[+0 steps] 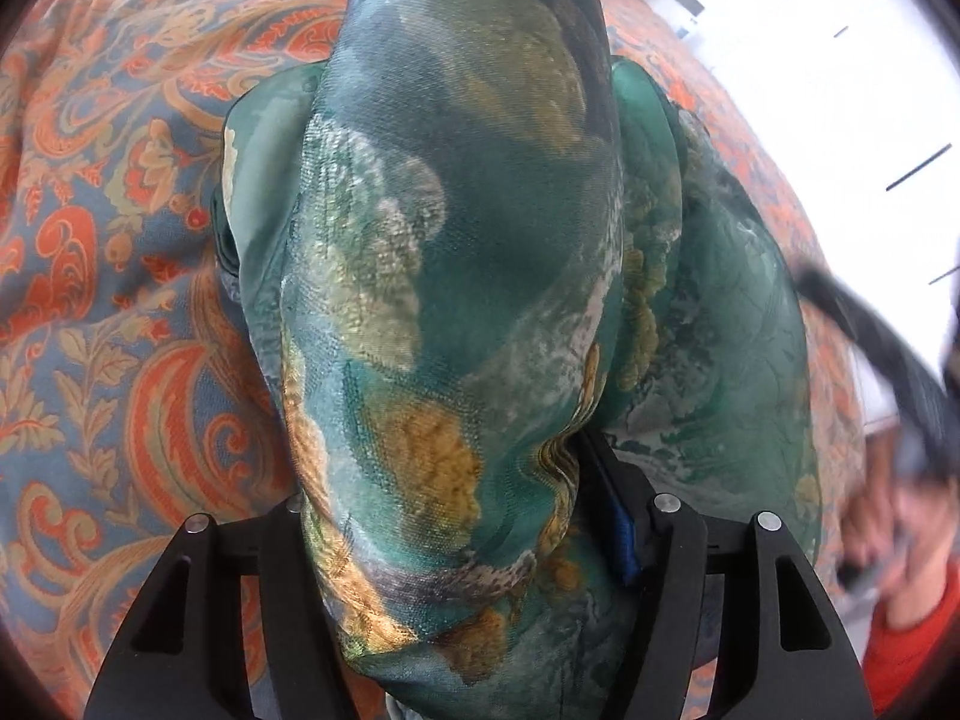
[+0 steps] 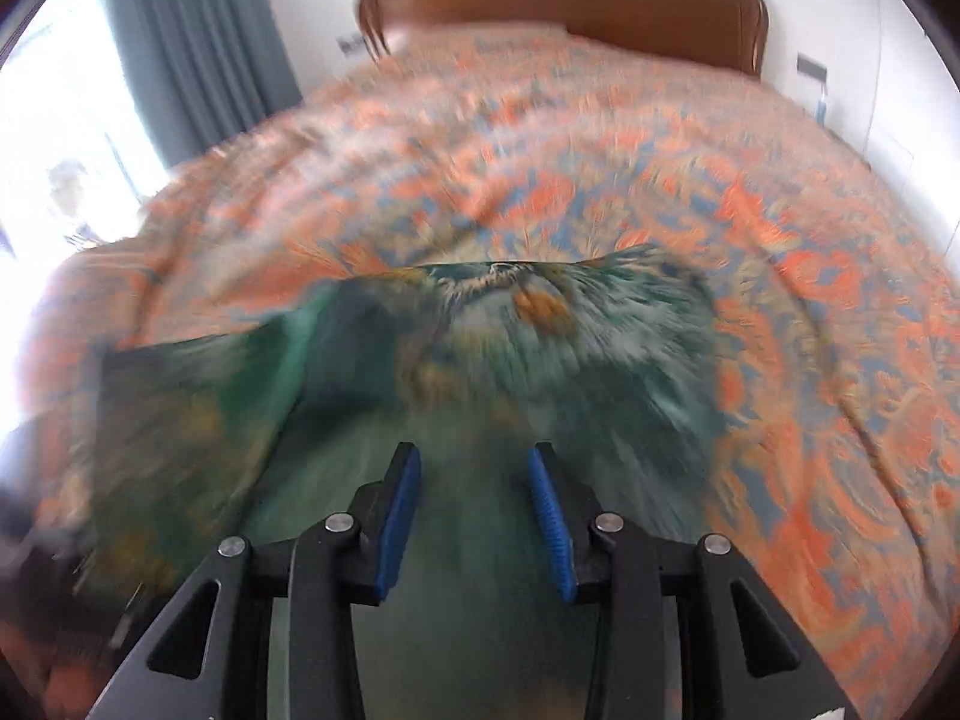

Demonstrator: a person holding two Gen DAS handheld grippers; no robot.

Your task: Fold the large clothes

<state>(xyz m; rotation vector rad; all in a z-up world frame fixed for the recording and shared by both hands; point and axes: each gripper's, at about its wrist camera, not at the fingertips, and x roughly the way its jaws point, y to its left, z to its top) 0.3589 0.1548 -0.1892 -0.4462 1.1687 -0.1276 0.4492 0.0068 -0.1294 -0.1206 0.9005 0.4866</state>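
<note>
— Where's the green cloth (image 1: 456, 276)?
— Bunched between the left gripper (image 1: 474, 516) fingers, pinched tight, hanging over the bed (image 1: 108, 252).
— And the right gripper (image 2: 474, 516)?
— Fingers apart, holding nothing, cloth spread just ahead.

A bed is seen covered by a bedspread (image 2: 600, 180) patterned in orange, blue and tan paisley; its folds and leaf motifs are shown sharply in the left wrist view (image 1: 120, 300), while the right wrist view is blurred. A curved brown wooden headboard (image 2: 558, 0) is set against a white wall (image 2: 852, 30). Teal curtains (image 2: 198, 42) are hung beside a bright window (image 2: 54, 120) at the left.
</note>
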